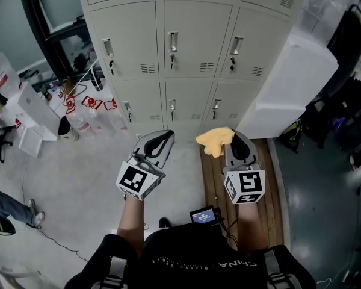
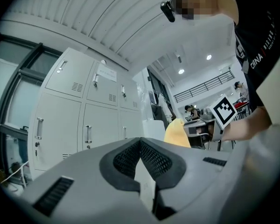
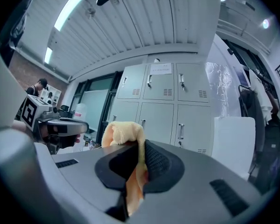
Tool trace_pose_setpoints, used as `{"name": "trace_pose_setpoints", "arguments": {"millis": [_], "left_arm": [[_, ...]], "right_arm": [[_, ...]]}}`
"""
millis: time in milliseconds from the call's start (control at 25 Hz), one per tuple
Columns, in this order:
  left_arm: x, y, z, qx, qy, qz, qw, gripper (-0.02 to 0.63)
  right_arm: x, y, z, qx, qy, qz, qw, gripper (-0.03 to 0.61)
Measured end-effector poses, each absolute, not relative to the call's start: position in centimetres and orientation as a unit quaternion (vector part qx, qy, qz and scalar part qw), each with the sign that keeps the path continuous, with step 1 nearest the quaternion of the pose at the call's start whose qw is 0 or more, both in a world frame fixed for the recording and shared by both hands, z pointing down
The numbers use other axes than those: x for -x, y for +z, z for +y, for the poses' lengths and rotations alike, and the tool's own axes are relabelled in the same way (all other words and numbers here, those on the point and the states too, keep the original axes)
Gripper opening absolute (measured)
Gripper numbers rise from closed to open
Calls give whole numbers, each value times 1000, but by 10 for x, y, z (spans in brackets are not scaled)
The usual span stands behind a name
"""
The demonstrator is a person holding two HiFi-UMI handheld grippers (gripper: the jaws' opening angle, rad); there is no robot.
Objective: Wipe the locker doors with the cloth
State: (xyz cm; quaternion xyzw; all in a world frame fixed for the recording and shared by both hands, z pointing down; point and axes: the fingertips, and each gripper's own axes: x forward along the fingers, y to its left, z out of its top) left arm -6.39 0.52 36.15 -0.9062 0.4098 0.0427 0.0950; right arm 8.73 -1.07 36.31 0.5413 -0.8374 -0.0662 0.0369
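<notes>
The grey lockers (image 1: 195,47) stand ahead, their doors closed, each with a handle and key. My right gripper (image 1: 228,138) is shut on a yellow cloth (image 1: 215,141), which bunches out past its tips, short of the bottom locker row. In the right gripper view the cloth (image 3: 126,134) is pinched between the jaws, with the lockers (image 3: 163,106) beyond. My left gripper (image 1: 159,140) is held beside it at the same height, its jaws together and nothing in them. In the left gripper view the lockers (image 2: 79,111) stand at left and the cloth (image 2: 176,133) shows at right.
A white panel (image 1: 289,86) leans against the lockers' right side. Plastic bottles (image 1: 87,116) and white boxes (image 1: 30,110) crowd the floor at left. A wooden board (image 1: 213,188) lies on the floor under my right gripper. Another person's leg (image 1: 9,206) is at far left.
</notes>
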Motion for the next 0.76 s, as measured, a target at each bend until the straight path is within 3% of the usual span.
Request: {"name": "trace_pose_setpoints", "arguments": {"millis": [760], "left_arm": [[23, 367, 10, 891, -24, 438, 117, 20]], "right_arm": [[-113, 364, -12, -506, -58, -860, 23, 51]]}}
